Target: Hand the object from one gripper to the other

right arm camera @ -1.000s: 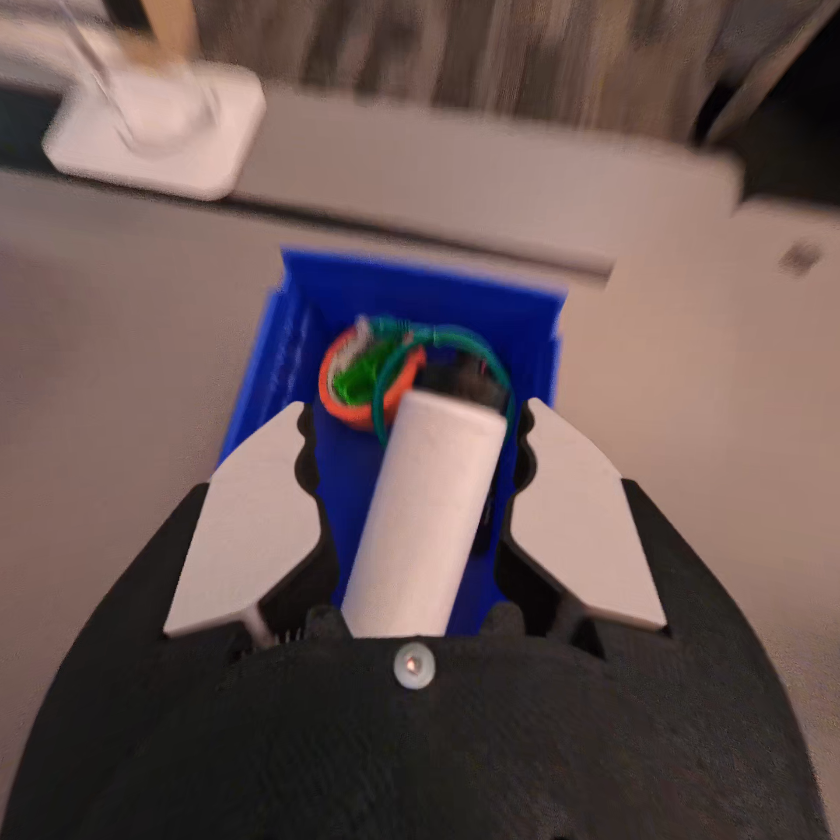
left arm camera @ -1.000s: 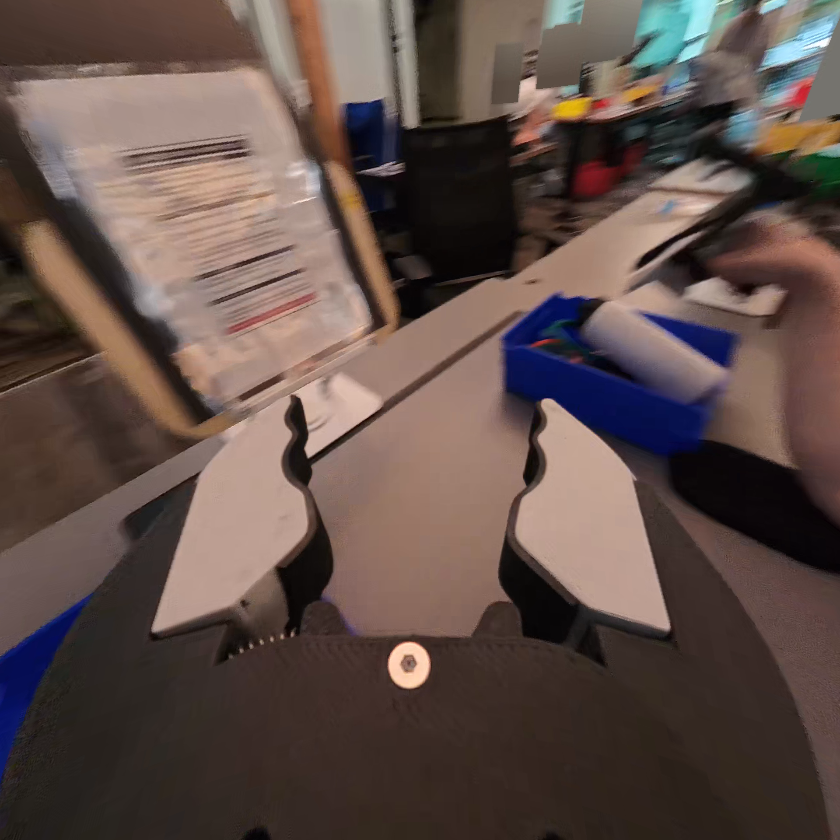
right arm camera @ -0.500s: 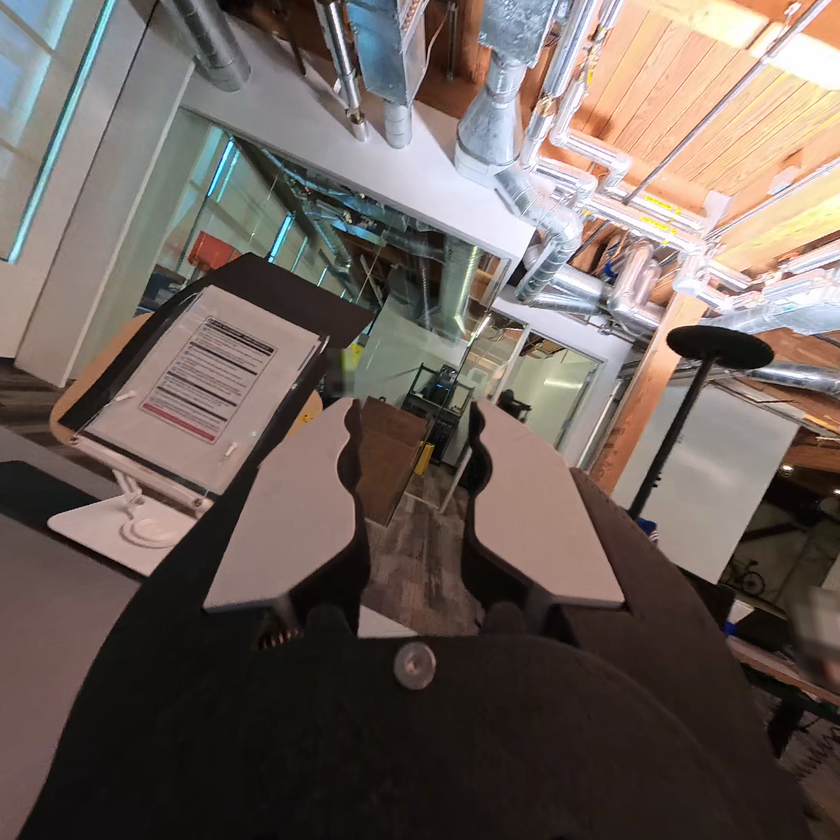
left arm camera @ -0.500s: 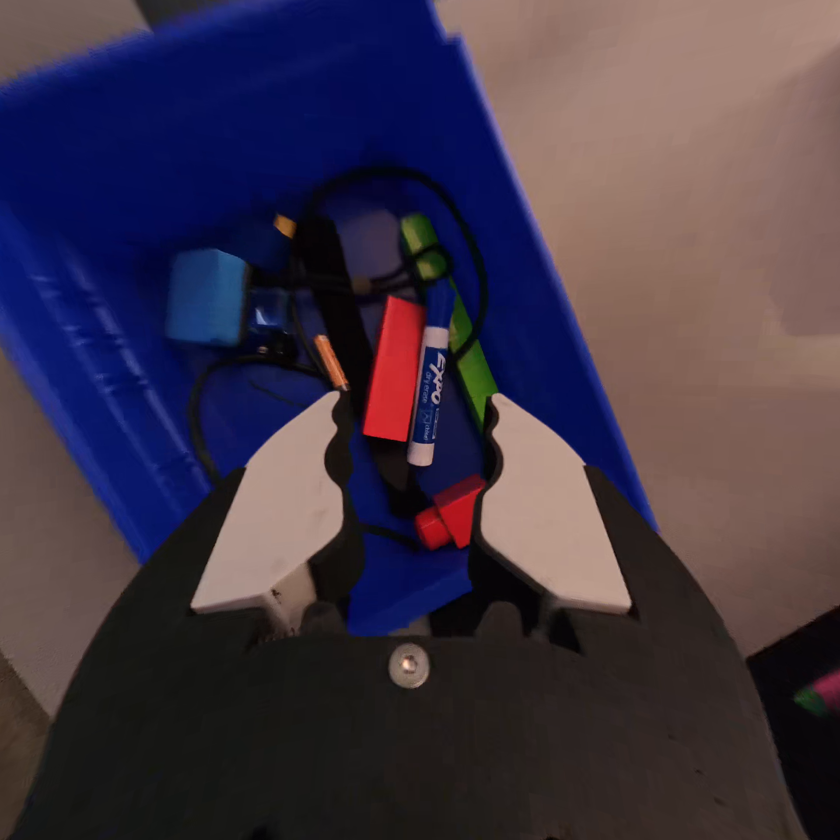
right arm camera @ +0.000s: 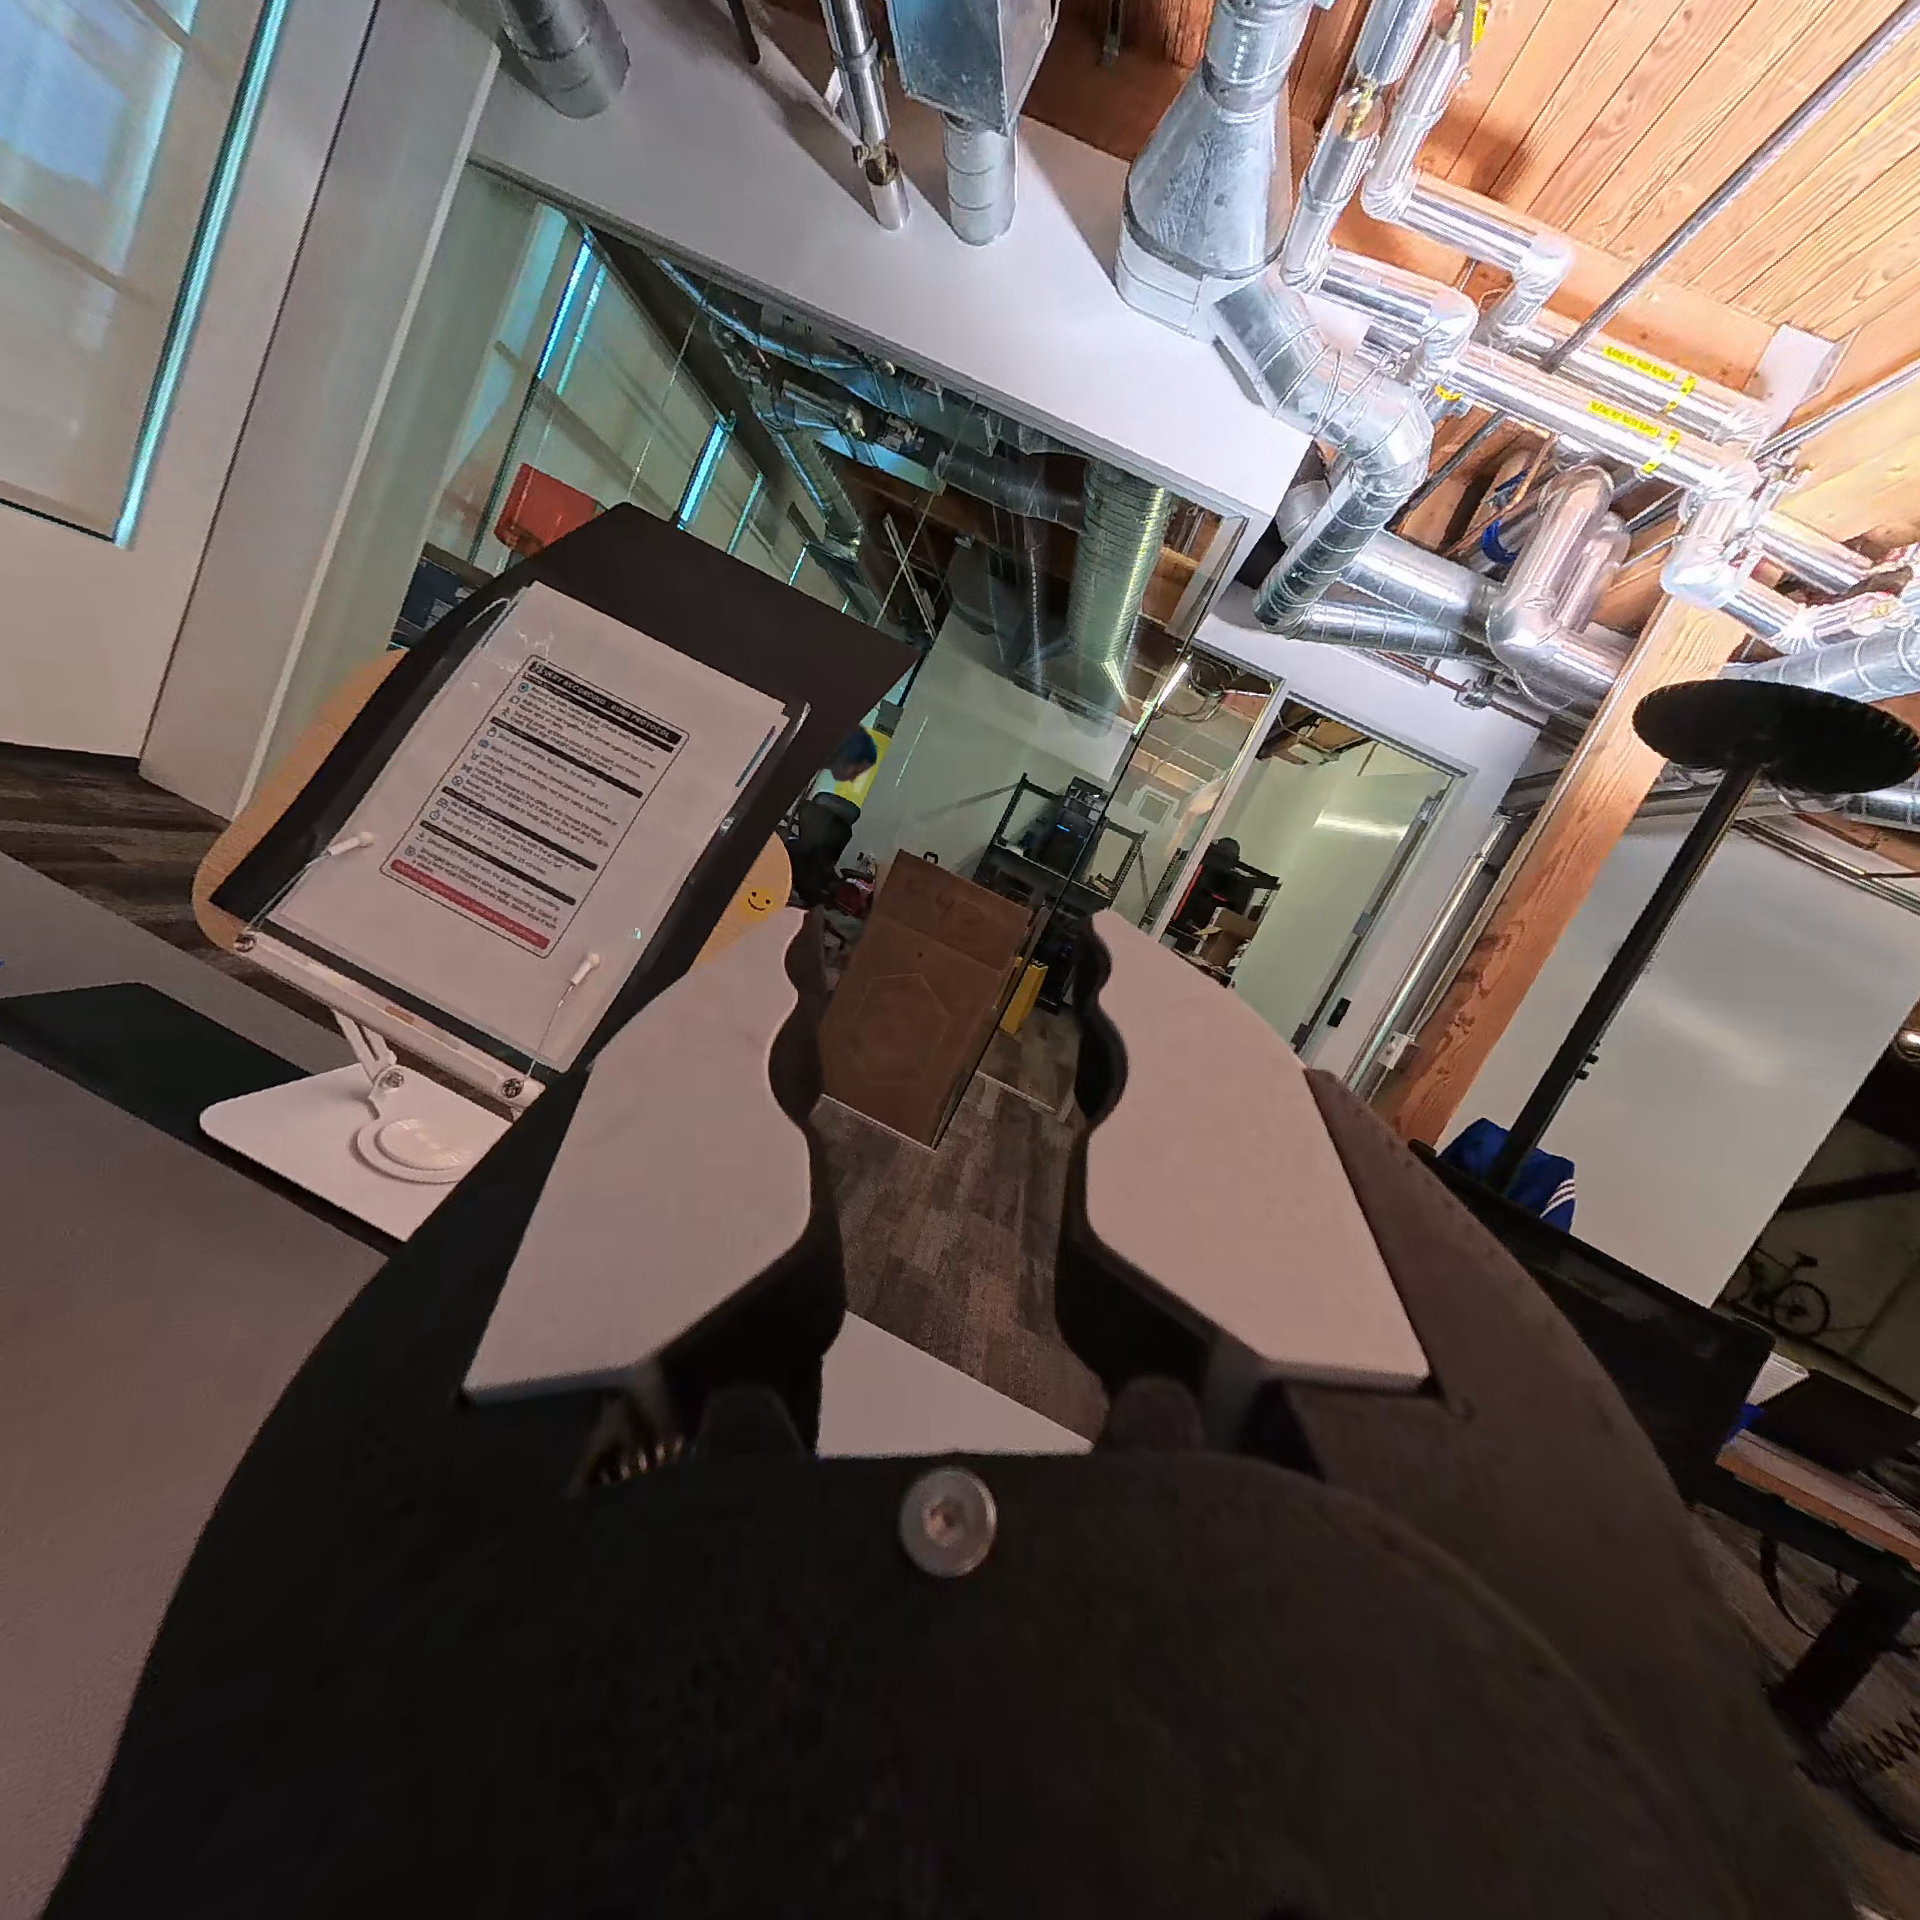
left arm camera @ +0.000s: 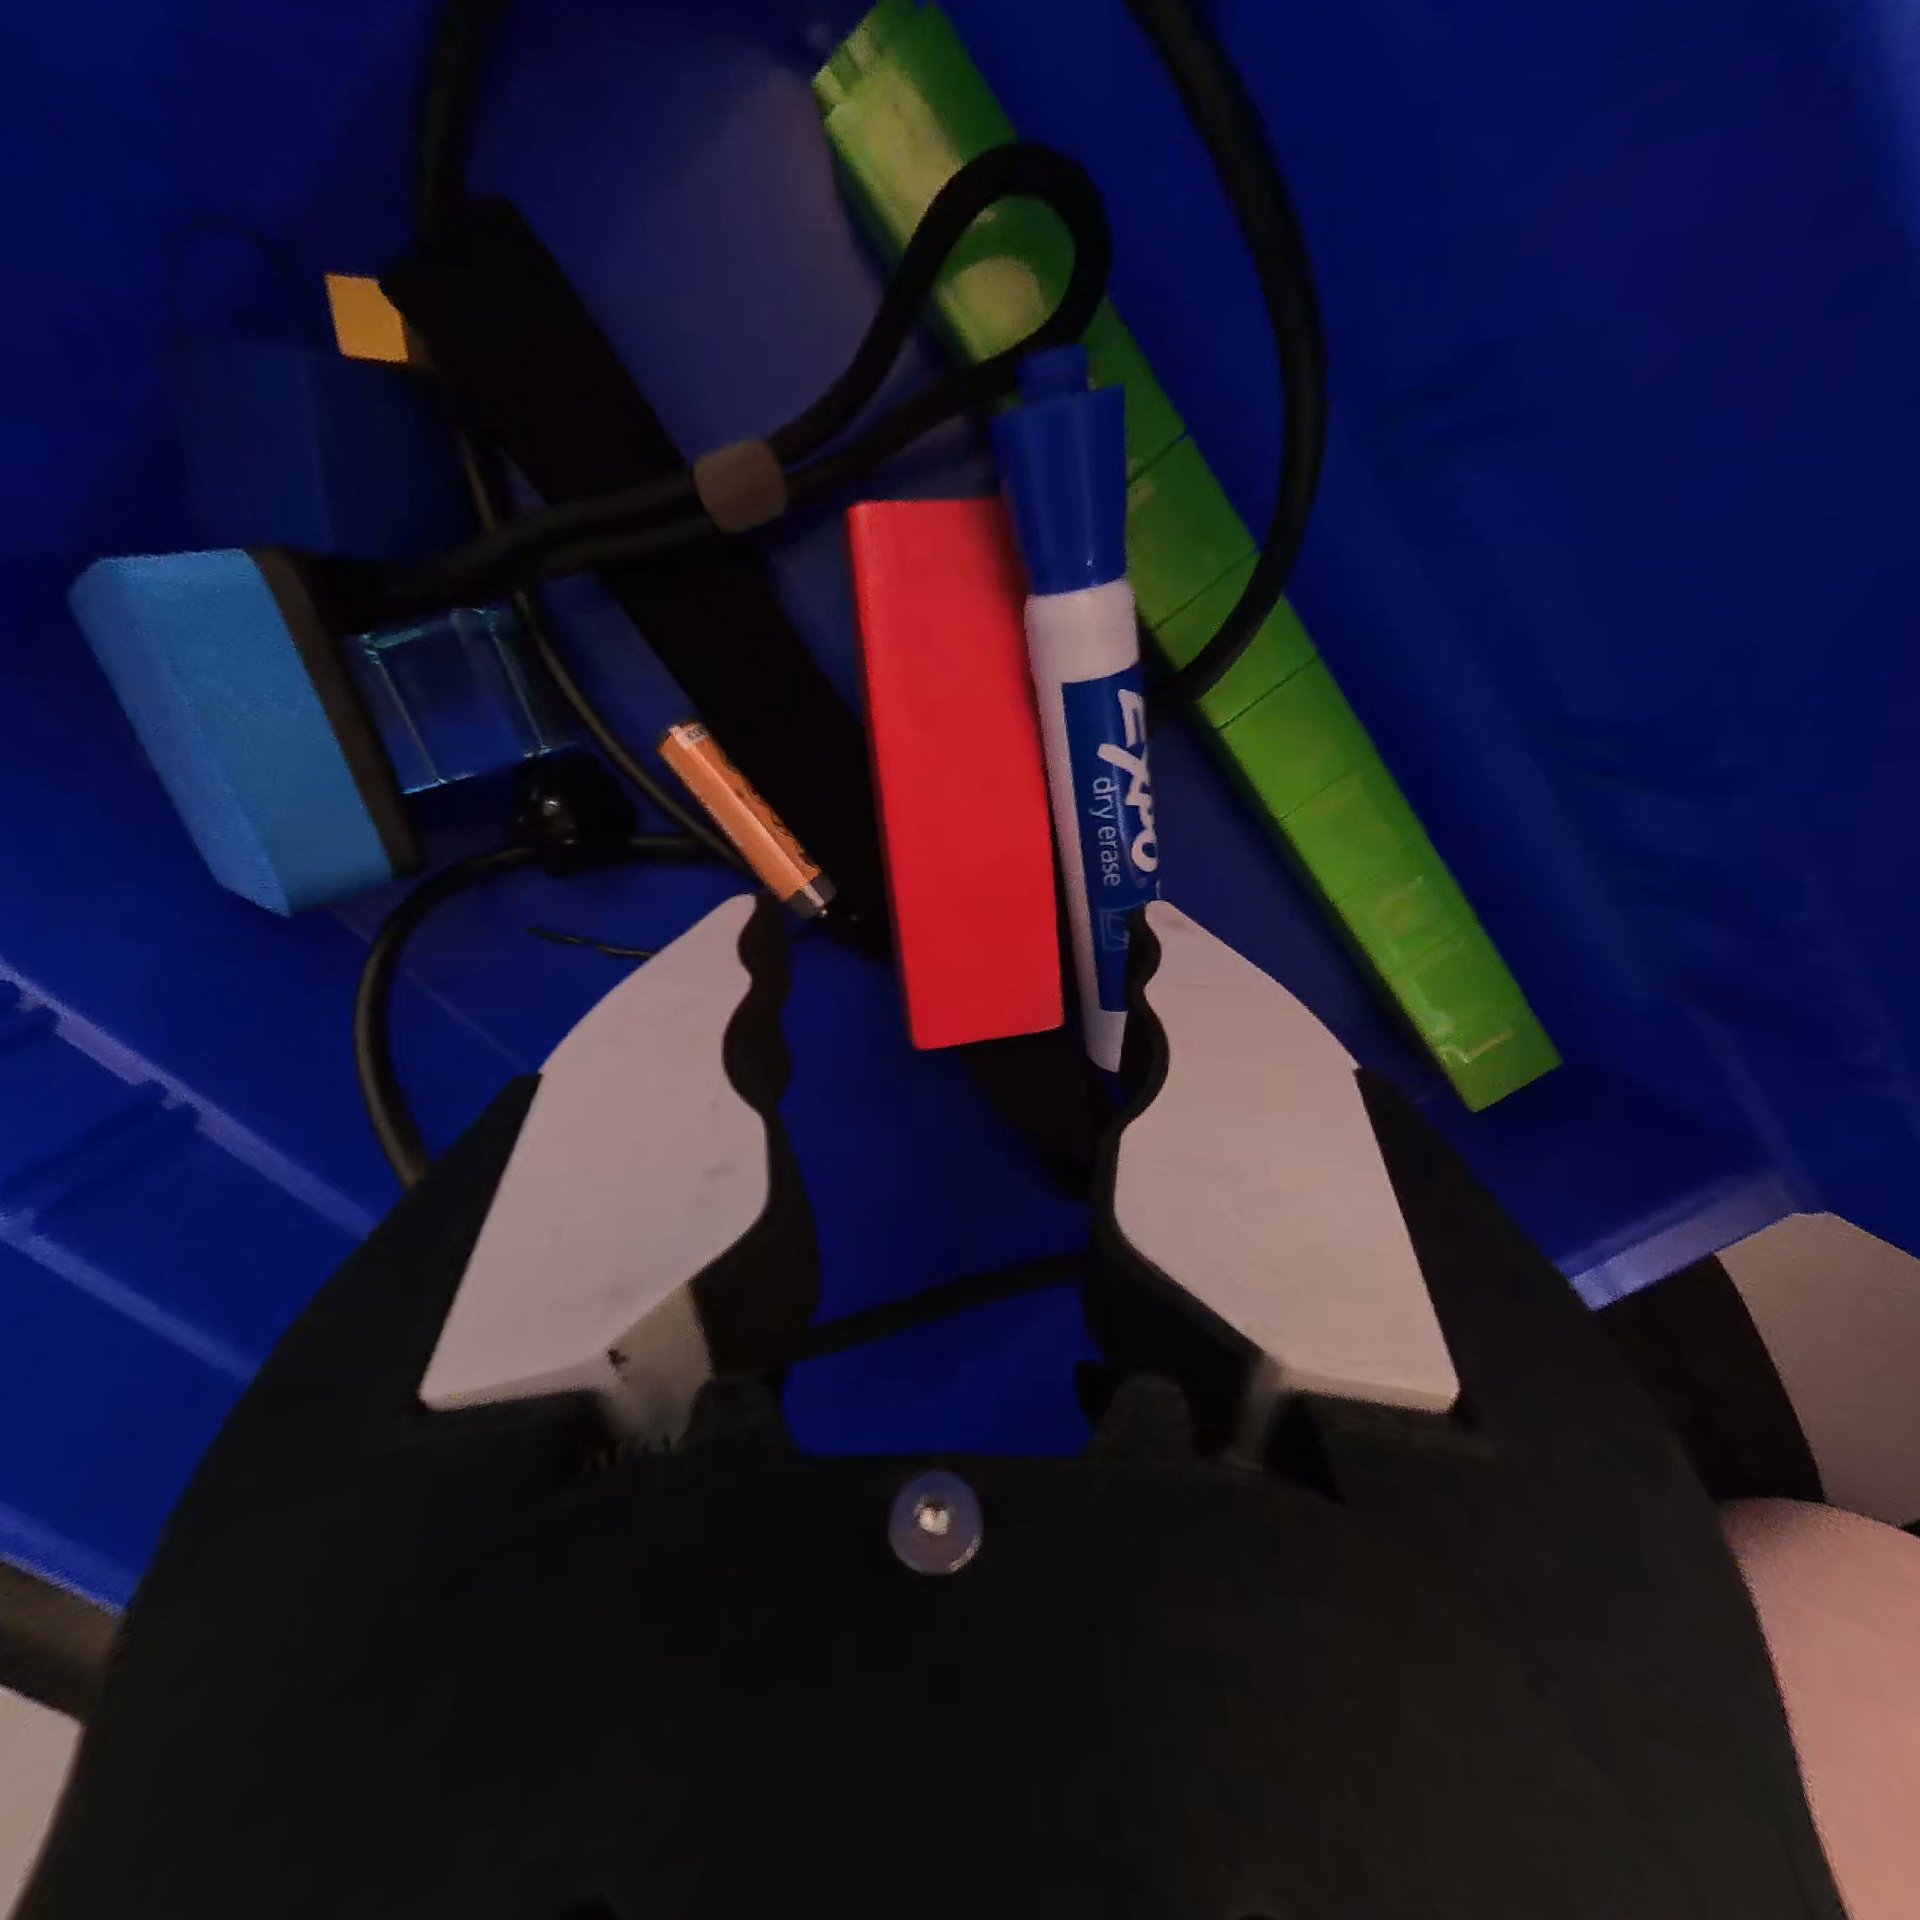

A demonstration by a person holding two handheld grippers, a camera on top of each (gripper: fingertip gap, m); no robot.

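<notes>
Since the left gripper (left arm camera: 951, 920) is parked nose-down in the blue bin (left arm camera: 1621, 436) with jaws apart and empty, the red block (left arm camera: 951, 769) sits just ahead of the gap. Its long axis runs along the fingers, the marker (left arm camera: 1091, 707) hugging its right side. The right gripper (right arm camera: 945, 940) gapes empty too, aimed off at the room, so left's clearly nearer.

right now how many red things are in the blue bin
1: a red block lying in the blue bin, just ahead of the open left gripper, beside the blue marker. The gripper may hide more.
</notes>
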